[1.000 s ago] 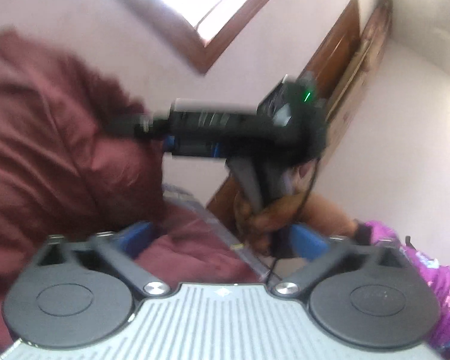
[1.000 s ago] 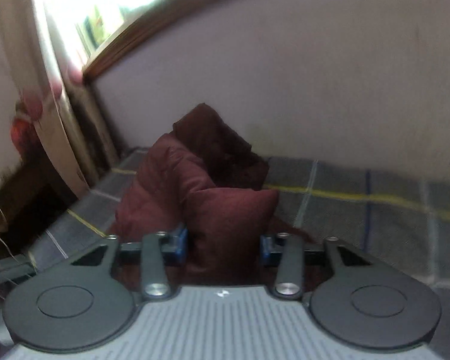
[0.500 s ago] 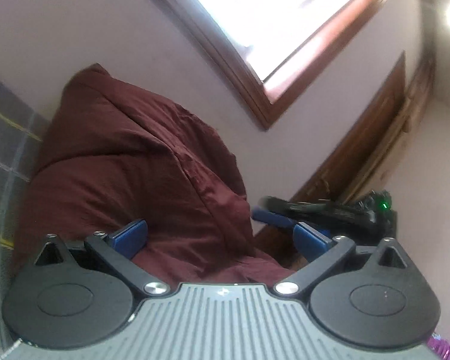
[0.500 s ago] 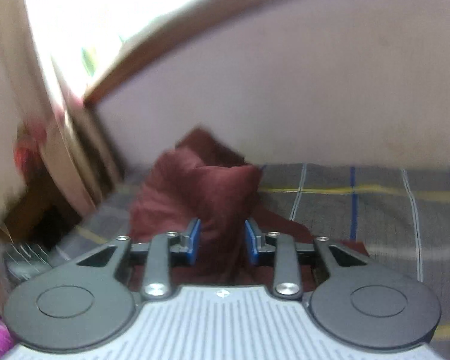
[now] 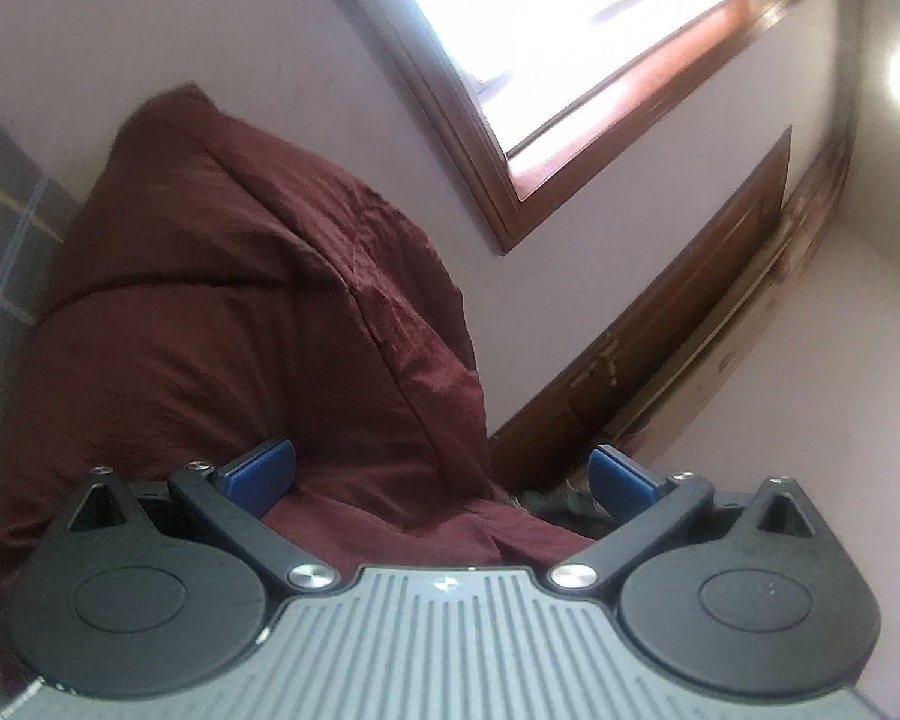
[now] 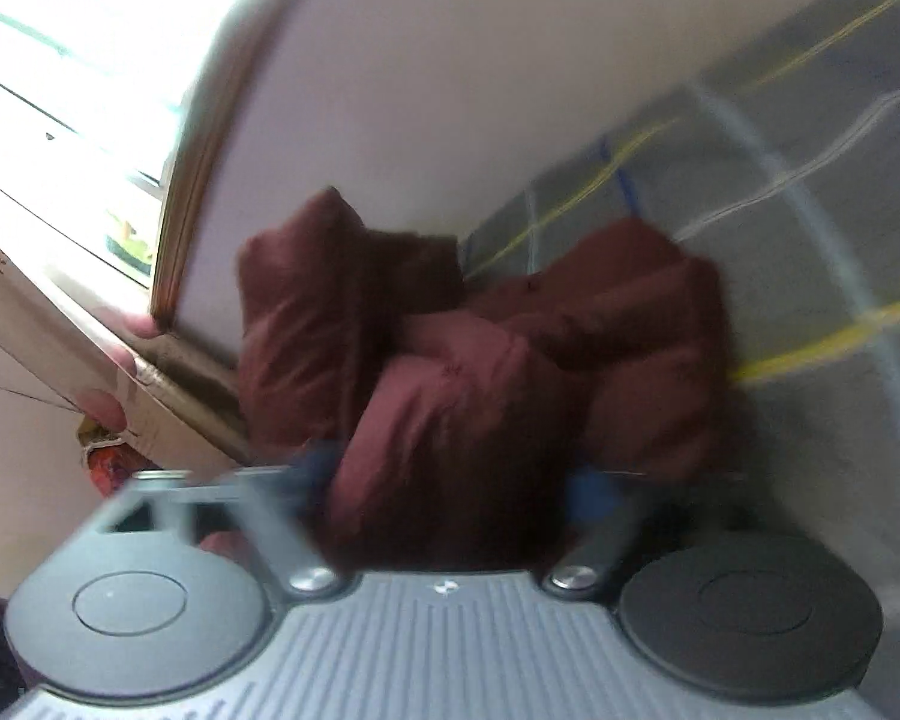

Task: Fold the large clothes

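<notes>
Both grippers at the maroon garment, left one spread wide, right one too blurred to call.

Left gripper (image 5: 441,477): I saw the jaws wide apart, the blue left pad (image 5: 258,474) against the cloth, the right pad clear of it, so no pinch. The maroon garment (image 5: 240,312) was bunched up tall against the pale wall (image 5: 150,18), on the grey plaid bedcover (image 5: 0,228), below the wooden-framed window (image 5: 498,204). Right gripper (image 6: 450,480): frame was motion-smeared; a fold of the garment (image 6: 450,396) sat between the jaws, which stood part-way apart, but I couldn't tell whether the pads pressed on it. In that view the garment lay in a heap on the bedcover (image 6: 810,192), right at the wall.
</notes>
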Tool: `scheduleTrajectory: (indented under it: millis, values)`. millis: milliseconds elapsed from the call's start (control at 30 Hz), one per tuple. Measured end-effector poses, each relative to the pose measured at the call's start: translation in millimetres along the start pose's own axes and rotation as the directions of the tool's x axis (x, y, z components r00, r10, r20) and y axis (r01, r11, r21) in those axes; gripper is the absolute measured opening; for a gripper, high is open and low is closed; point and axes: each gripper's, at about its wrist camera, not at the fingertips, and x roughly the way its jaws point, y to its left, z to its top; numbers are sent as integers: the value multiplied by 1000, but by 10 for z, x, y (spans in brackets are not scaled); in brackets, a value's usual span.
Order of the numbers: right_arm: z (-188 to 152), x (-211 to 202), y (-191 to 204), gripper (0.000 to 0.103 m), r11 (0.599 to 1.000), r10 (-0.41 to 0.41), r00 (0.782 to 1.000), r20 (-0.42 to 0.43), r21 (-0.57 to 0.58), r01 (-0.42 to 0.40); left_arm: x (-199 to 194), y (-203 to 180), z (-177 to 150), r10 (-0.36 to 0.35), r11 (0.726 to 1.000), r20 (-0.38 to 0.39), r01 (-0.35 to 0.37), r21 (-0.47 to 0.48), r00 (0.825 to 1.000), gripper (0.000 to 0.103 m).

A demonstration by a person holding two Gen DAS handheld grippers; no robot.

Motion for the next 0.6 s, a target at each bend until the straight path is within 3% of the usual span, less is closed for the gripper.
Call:
scheduleTrajectory:
  millis: [67,133,200,267,333,400,467,567,600]
  values:
    - [142,95,168,36,995,50,998,45,-94,-46,64,30,22,-26,999,-13,26,-32,1000,102]
    - [302,87,539,33,955,124,990,68,-280,-100,149,32,12,-59,997,-26,58,-47,998,102]
    - [360,100,784,33,902,116,991,62,-424,-79,287,-23,-35,-64,998,-48,64,-18,997,102]
    - [405,143,715,33,871,53,996,65,-492,-14,435,-123,-108,-77,996,-92,80,37,993,102]
    - [470,171,319,33,882,-64,994,84,-462,96,579,-278,-211,-64,987,-143,83,136,988,102]
    - [442,201,-122,36,903,-129,990,61,-404,142,723,-437,-335,-51,968,-205,98,230,977,102]
    - [358,122,-441,37,951,-67,995,77,-298,87,833,-536,-453,-41,950,-250,115,291,967,102]
    - [376,-30,-556,49,977,-19,994,106,-211,41,887,-526,-501,-54,951,-261,129,280,964,102]
    - [407,-86,-503,62,978,-36,991,126,-201,62,890,-515,-499,-56,952,-261,130,278,964,102]
